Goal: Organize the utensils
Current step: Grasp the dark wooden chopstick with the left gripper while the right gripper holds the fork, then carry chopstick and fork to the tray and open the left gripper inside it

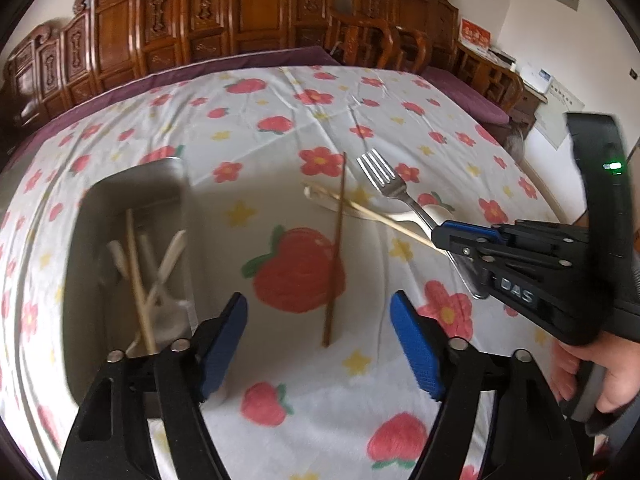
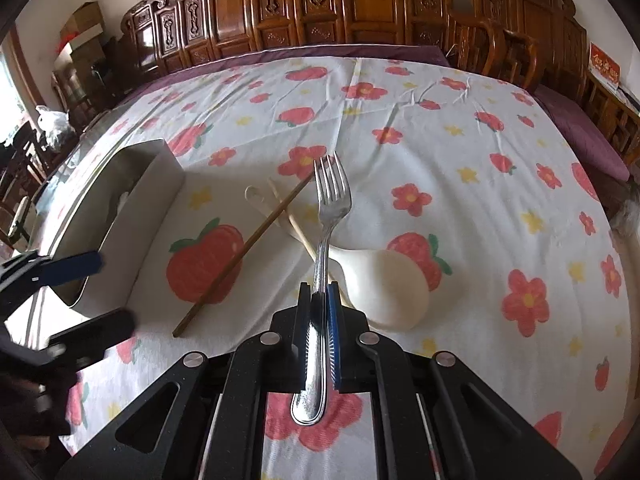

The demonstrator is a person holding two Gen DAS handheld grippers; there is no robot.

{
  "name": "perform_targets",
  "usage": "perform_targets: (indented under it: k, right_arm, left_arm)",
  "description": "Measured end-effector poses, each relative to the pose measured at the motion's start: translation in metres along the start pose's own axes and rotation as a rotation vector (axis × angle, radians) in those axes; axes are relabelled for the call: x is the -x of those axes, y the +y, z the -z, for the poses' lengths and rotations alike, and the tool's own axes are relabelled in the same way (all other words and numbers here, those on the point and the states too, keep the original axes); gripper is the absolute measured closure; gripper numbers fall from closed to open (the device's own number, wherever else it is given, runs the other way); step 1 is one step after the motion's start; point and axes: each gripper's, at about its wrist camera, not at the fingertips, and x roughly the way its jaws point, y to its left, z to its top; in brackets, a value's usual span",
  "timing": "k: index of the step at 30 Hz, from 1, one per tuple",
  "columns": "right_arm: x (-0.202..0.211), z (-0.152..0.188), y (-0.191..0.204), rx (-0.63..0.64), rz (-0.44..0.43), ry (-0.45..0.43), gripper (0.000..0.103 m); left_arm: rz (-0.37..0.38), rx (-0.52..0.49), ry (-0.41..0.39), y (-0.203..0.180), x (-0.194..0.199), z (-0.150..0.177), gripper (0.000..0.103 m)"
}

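My right gripper [image 2: 319,300] is shut on a metal fork [image 2: 326,236], tines pointing away, held above the flowered tablecloth; it also shows in the left wrist view [image 1: 440,236] with the fork [image 1: 384,180]. My left gripper [image 1: 320,340] is open and empty, just right of a grey metal box [image 1: 132,184] that holds several pale utensils [image 1: 160,272]. On the cloth lie a dark brown chopstick [image 1: 336,248], a pale chopstick [image 1: 372,214] and a white spoon [image 2: 384,284], crossing each other under the fork.
The metal box [image 2: 132,200] stands at the left of the table. The tablecloth [image 2: 440,152] covers a wide table. Carved wooden chairs [image 2: 320,4] line the far edge. A person's hand [image 1: 600,380] holds the right gripper's handle.
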Motion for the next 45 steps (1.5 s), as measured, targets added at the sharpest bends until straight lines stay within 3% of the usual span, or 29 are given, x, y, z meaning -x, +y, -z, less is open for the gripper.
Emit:
perform_targets:
  k: [8, 15, 18, 25, 30, 45]
  right_arm:
    - [-0.003, 0.007, -0.006, 0.031, -0.006, 0.017, 0.1]
    - [0.004, 0.008, -0.009, 0.018, -0.028, -0.01, 0.1]
    - [0.006, 0.008, -0.009, 0.024, -0.029, -0.013, 0.1]
    - [0.013, 0.008, -0.009, 0.018, -0.039, -0.023, 0.1]
    - [0.02, 0.008, -0.006, 0.02, -0.035, -0.036, 0.1]
    - [0.052, -0.004, 0.041, 0.063, -0.075, -0.094, 0.1]
  left_arm:
    - [0.003, -0.02, 0.061, -0.013, -0.042, -0.009, 0.048]
    - [0.003, -0.019, 0.094, -0.013, -0.061, -0.014, 0.075]
    - [-0.007, -0.011, 0.106, -0.01, -0.068, -0.015, 0.077]
    - [-0.008, -0.003, 0.119, -0.006, -0.073, -0.016, 0.097]
    - [-0.004, 0.008, 0.102, -0.002, -0.063, -0.016, 0.098]
    - [-0.043, 0.033, -0.006, 0.027, 0.024, -0.011, 0.098]
